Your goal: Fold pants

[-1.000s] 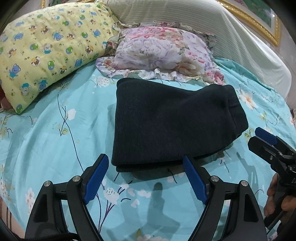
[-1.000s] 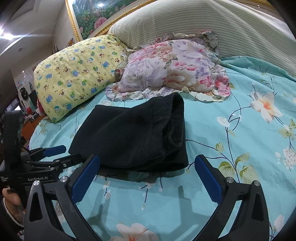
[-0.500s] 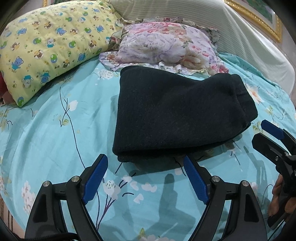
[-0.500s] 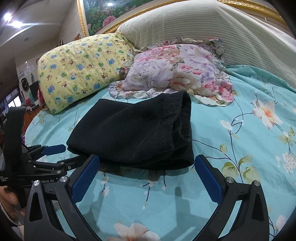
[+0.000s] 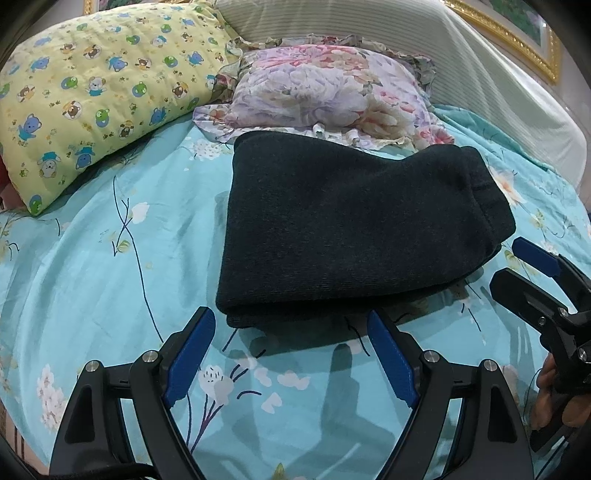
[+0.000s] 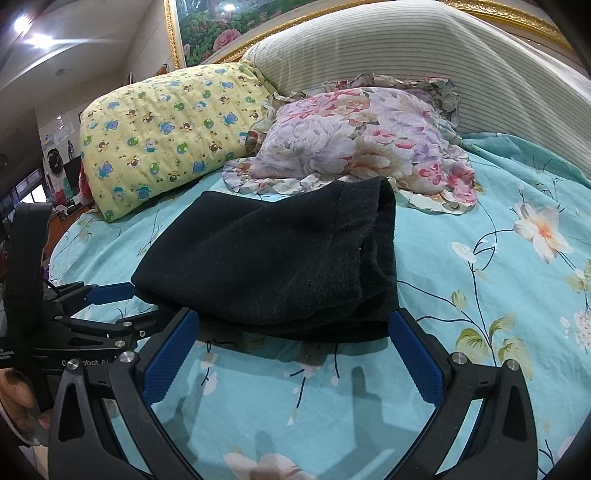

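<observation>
Both claws gape before folded pants (image 5: 354, 229).

Bright, even indoor light, ceiling lamp glare (image 6: 35, 37) upper left, soft shadows, strong fisheye edge warping.

Before me: a bed under a turquoise floral bedsheet (image 5: 110, 266). At its head, a yellow bear-print pillow (image 5: 92, 92) beside a ruffled floral pillow (image 5: 325, 99), both against a striped headboard cushion (image 6: 406, 51). Behind, a gilt-framed flower painting (image 6: 207, 33).
</observation>
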A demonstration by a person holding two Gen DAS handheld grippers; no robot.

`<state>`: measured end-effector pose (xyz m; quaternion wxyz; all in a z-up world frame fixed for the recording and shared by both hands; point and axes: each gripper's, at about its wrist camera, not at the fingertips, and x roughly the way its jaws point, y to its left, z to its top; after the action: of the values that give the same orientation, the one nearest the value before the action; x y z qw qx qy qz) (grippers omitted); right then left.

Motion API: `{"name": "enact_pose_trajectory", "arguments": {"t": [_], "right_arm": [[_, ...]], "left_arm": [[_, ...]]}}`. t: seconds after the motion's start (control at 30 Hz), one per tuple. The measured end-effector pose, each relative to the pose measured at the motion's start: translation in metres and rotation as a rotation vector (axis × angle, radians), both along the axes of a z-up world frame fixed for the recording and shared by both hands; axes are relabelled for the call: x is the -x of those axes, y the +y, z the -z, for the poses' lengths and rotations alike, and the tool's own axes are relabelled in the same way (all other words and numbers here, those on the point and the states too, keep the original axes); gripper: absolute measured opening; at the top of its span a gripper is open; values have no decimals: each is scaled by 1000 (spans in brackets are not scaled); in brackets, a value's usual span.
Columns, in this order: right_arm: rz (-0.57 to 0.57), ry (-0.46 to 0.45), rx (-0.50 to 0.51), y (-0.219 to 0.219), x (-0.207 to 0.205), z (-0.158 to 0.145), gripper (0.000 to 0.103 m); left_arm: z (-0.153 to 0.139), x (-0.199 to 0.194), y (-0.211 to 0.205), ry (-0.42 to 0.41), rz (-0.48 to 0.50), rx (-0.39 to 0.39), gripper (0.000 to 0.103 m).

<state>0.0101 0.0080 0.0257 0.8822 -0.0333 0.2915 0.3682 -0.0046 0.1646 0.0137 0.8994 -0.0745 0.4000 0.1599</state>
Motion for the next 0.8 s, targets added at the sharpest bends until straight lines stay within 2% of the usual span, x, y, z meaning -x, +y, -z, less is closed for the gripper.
{"name": "enact_pose_trajectory", "arguments": {"t": [0.8], "right_arm": [[-1,-9,-12,1,-4,-6,102]], "left_arm": [[-7,4,3,-23,-6,12,85]]}}
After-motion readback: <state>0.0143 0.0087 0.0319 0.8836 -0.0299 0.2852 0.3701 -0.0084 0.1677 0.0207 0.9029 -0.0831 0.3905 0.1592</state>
